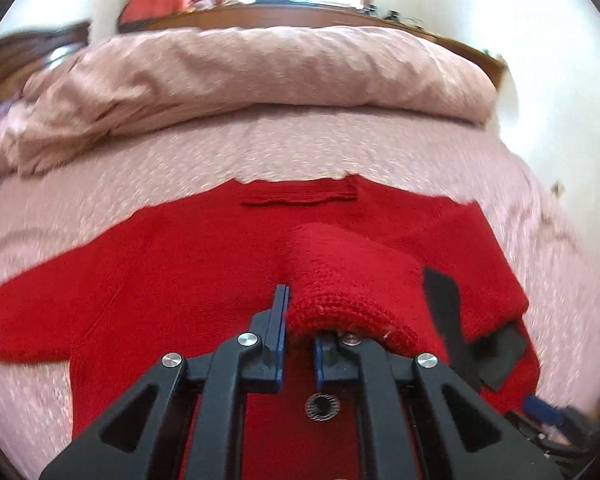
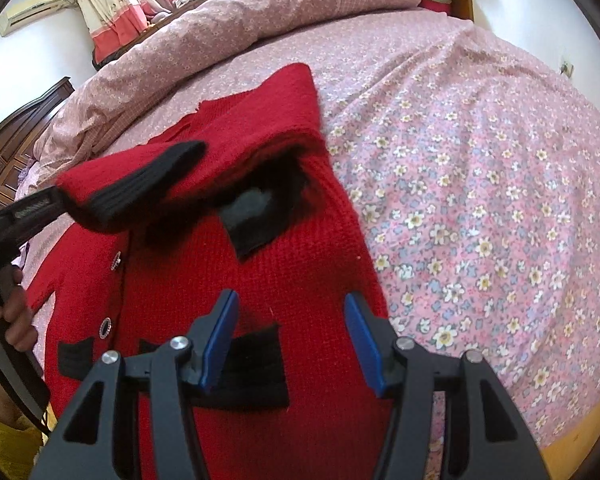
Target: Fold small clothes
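A red knit cardigan [image 1: 160, 280] with black trim lies flat on the bed, front up, its buttons [image 2: 106, 326] showing. My left gripper [image 1: 300, 312] is shut on the red sleeve [image 1: 352, 280], which bunches over its right finger. From the right wrist view this sleeve [image 2: 112, 176] hangs lifted over the cardigan's chest, black cuff [image 2: 148, 184] forward, with the left gripper [image 2: 66, 204] at its end and a hand [image 2: 12, 304] behind. My right gripper [image 2: 290, 304] stands open just above the cardigan's lower front, near a black pocket band [image 2: 256, 364], with nothing between its fingers.
The pink floral bedsheet [image 2: 480, 200] spreads to the right of the cardigan. A rolled pink duvet [image 1: 260, 76] lies along the far side. The wooden bed edge [image 2: 580, 432] is at the lower right, a dark dresser [image 2: 16, 136] at the left.
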Action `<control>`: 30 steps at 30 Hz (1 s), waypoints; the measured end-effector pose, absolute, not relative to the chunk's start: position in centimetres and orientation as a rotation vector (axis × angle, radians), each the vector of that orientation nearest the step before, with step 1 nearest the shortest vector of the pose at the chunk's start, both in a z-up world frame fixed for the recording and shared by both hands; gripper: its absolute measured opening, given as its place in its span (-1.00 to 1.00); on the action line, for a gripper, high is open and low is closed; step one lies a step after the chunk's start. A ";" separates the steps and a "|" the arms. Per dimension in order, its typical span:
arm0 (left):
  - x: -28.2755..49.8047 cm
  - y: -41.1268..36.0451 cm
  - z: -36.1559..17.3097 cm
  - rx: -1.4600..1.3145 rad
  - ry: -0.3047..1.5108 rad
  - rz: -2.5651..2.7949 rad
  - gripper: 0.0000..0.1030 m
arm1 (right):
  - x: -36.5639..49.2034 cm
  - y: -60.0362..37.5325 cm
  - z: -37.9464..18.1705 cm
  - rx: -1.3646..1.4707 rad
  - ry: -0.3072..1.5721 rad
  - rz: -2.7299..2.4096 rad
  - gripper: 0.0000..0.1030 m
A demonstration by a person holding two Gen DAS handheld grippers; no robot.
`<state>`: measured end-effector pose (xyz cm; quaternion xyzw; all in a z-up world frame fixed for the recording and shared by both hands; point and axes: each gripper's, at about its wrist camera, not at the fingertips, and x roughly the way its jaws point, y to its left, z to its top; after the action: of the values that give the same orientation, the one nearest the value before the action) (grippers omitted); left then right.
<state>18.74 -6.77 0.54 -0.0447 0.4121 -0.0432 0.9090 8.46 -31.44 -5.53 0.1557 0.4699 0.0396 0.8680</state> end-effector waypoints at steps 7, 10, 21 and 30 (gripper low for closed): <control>18.5 -1.9 -1.6 -0.292 0.963 -0.053 -0.89 | 8.4 -31.1 -5.6 0.314 0.981 0.079 0.13; 18.0 -0.5 -1.8 -0.362 0.971 -0.060 -0.81 | 8.5 -30.9 -5.7 0.305 0.980 0.077 0.13; 16.7 2.0 -0.7 -0.517 0.959 -0.071 -0.79 | 10.8 -30.5 -2.5 0.294 0.935 0.100 0.13; 15.9 5.2 -2.1 -0.627 0.976 -0.031 -0.79 | 16.2 -29.2 -3.1 0.272 0.934 0.098 0.13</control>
<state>15.94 5.17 -2.05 -0.2963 0.4611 -0.0149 0.8363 16.22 -29.18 -3.08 0.1307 0.4485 0.0471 0.8829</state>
